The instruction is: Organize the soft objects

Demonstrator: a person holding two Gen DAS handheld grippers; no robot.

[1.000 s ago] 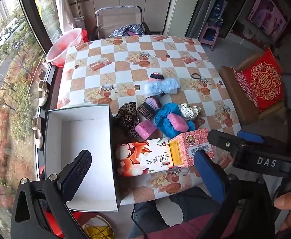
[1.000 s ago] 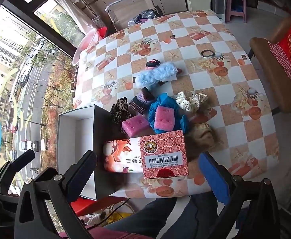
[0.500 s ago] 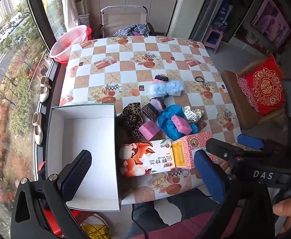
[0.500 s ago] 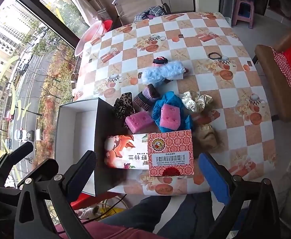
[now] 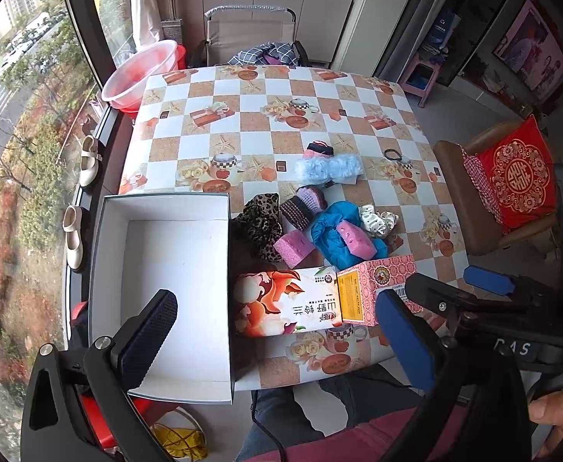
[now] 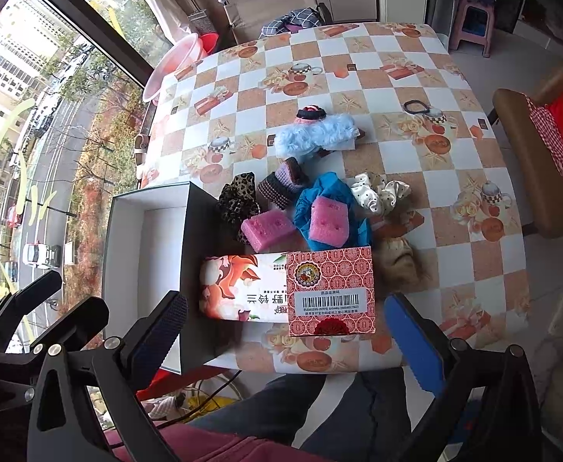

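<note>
Nothing is in hand yet, so the step looks to be the first reach toward the heap of soft things, and it will likely go best by taking the nearest loose piece first and pinching it across its short sides, since foam and cloth give way and a shallow nip may slip off. The left gripper (image 5: pixel 277 331) hangs with its jaws spread wide and empty above the near table edge, one finger over the open white cardboard box (image 5: pixel 173 296), which stands empty at the table's left near corner. The right gripper (image 6: pixel 289 331) is likewise agape and holds nothing, poised over the person's lap with the pink and floral printed carton (image 6: pixel 293 288) lying flat just ahead of its fingertips. That carton sits between both grippers and the soft pile, so a reach probably has to pass over it without knocking it. Beyond it, the pink foam block (image 6: pixel 268 227) lies nearest the white box, a second pink foam block (image 6: pixel 328 217) rests on the crumpled blue cloth (image 6: pixel 320 192), with the leopard-print scrunchie (image 6: pixel 237 198), the striped knitted cuff (image 6: pixel 281 184), the cream satin scrunchie (image 6: pixel 377 192) and the fluffy pale blue band (image 6: pixel 316 134) farther out on the checked tablecloth (image 6: pixel 397 57), all well apart from either gripper
</note>
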